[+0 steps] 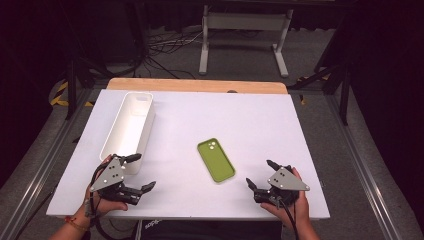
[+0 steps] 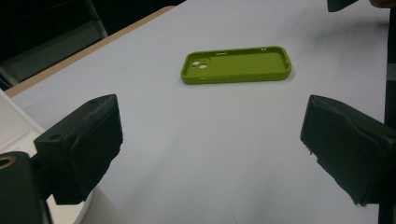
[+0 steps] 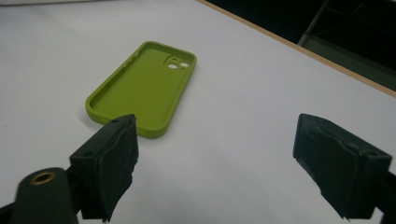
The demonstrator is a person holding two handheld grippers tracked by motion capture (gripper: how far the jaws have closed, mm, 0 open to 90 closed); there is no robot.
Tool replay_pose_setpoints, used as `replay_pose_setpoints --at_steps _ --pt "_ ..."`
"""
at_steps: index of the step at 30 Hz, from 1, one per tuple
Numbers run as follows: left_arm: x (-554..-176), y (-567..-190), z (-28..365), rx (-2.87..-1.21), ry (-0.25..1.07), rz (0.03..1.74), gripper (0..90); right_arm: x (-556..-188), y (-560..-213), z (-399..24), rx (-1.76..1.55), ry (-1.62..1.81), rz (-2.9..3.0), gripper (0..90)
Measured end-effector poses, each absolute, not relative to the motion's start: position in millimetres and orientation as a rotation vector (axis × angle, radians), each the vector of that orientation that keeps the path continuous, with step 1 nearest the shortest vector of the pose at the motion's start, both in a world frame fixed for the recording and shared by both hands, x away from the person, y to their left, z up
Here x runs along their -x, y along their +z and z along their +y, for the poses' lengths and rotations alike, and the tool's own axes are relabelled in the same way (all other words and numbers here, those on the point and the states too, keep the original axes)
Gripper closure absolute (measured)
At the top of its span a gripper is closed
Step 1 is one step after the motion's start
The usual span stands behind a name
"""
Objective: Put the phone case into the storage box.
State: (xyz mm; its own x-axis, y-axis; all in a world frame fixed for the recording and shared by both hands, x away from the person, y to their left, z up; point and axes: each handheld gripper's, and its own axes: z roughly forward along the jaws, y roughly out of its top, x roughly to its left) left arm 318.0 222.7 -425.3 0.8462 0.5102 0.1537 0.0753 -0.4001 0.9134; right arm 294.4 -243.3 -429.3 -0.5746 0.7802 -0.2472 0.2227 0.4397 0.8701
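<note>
Green phone case (image 1: 216, 160) lies flat near the middle of the white bench (image 1: 260, 125), hollow side up, camera holes at its far end. It sits between your two hands, apart from both, nothing touching it.

Your left hand (image 1: 100, 200) rests low at the near left corner of the bench, forearm coming in from the near edge. Left gripper (image 1: 137, 172) points toward the middle of the bench, jaws spread wide, released, nothing between them. In the left gripper view the case (image 2: 236, 65) lies ahead across bare bench, long side toward you.

Your right hand (image 1: 292, 202) sits at the near right, close to the near edge. Right gripper (image 1: 260, 174) angles up and left toward the case, jaws wide apart, released, holding nothing. In the right gripper view the case (image 3: 142, 88) lies just beyond the left jaw, near end toward you, not touching it.

White tray (image 1: 127, 131), long and narrow, stands along the left side of the bench; its near end is just beside your left gripper. Cannot tell whether they touch.

Open room: bare bench all round the case, widest to the right and far side. Wooden strip (image 1: 197, 85) marks the far edge.
</note>
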Motion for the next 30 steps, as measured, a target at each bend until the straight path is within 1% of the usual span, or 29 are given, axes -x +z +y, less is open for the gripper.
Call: replay_pose_setpoints --at_steps 3,8,16,18,21,30 --pt "-317 -425 225 -1.934 0.511 0.454 6.4 -297 -429 -242 -0.846 1.117 2.073 16.7" --pt "-317 -425 226 -1.924 0.508 0.462 6.5 -302 -426 -239 -0.848 1.095 2.149 16.3" --pt "-315 -426 227 -1.943 0.51 0.439 6.5 -311 -421 -226 -0.827 1.047 2.244 18.2" --pt "-313 -426 226 -1.948 0.499 0.432 6.4 -315 -417 -222 -0.842 1.064 2.267 18.1" --pt "-313 -426 224 -1.952 0.499 0.426 6.1 -321 -411 -217 -0.853 1.055 2.271 15.6" --pt "-313 -426 224 -1.951 0.499 0.423 5.9 -345 -392 -203 -0.862 1.045 2.294 15.7"
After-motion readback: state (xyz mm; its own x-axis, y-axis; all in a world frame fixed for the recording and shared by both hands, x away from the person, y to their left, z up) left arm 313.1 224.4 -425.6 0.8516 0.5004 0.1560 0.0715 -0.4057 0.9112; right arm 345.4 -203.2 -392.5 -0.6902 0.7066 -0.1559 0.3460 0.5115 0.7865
